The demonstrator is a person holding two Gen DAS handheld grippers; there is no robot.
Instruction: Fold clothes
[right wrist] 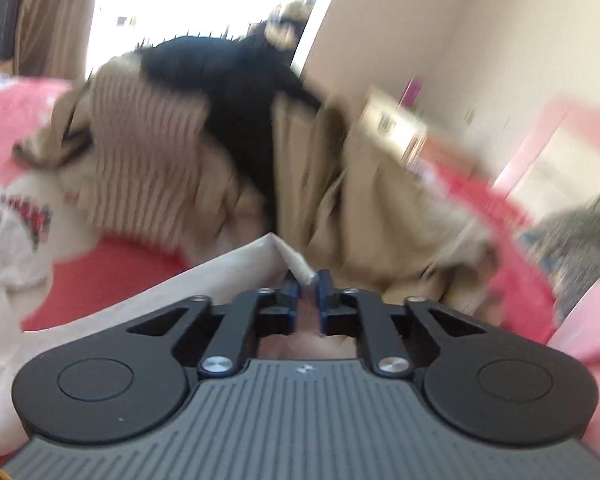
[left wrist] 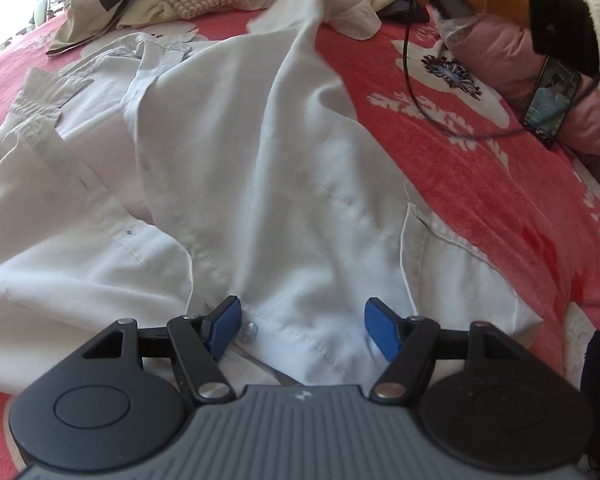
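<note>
White shirt (left wrist: 236, 168) spread on the red floral bedspread (left wrist: 480, 184), left gripper (left wrist: 302, 330) jaws wide over its hem, pads apart from cloth, right gripper (right wrist: 308, 280) nearly closed, pinching a shirt corner (right wrist: 288, 256), heap of clothes (right wrist: 204, 136) beyond, no containers visible

ahead of your right gripper a bright window (right wrist: 188, 8) glares white, with tan curtains (right wrist: 52, 20) to its left. a cream wall (right wrist: 460, 32) runs off to the right of it. under both of your grippers spreads the bed (left wrist: 480, 208), covered in coral red with white flowers. daylight also pours in at the far left beyond your left gripper.
</note>
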